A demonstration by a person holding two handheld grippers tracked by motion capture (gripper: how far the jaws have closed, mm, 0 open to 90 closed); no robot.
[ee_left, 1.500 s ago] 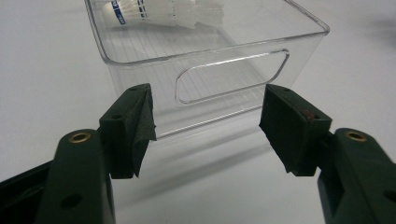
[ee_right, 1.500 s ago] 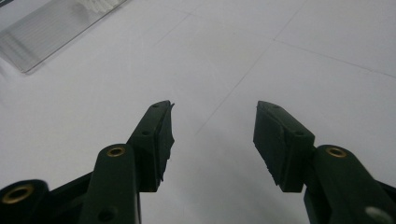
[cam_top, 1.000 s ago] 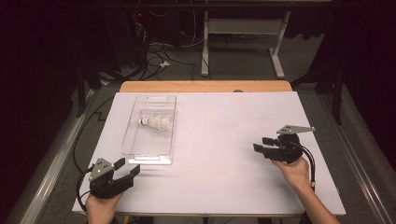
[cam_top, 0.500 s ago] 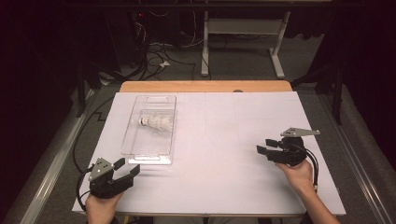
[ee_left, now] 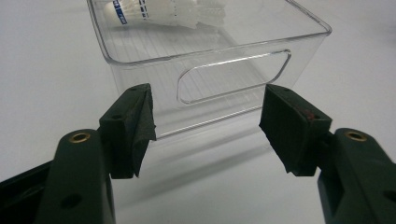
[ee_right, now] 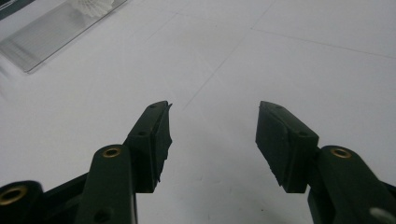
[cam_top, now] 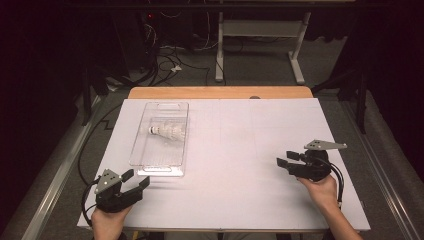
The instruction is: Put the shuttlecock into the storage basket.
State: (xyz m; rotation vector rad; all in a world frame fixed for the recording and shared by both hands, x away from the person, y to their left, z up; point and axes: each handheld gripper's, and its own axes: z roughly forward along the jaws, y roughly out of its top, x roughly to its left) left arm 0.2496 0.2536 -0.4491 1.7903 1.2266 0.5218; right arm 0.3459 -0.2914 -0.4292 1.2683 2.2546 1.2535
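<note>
The clear box looks light, hard and slippery, so the left gripper, its jaws wide open, could grab its handle hole.

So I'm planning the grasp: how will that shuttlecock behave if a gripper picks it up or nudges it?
The shuttlecock lies on its side in the clear bin, so a nudge would probably roll it in an arc. It looks very light. Its white skirt seems thin and crushable; gripping the cork end seems safer.

one clear bin, one shuttlecock, two grippers, one table.
</note>
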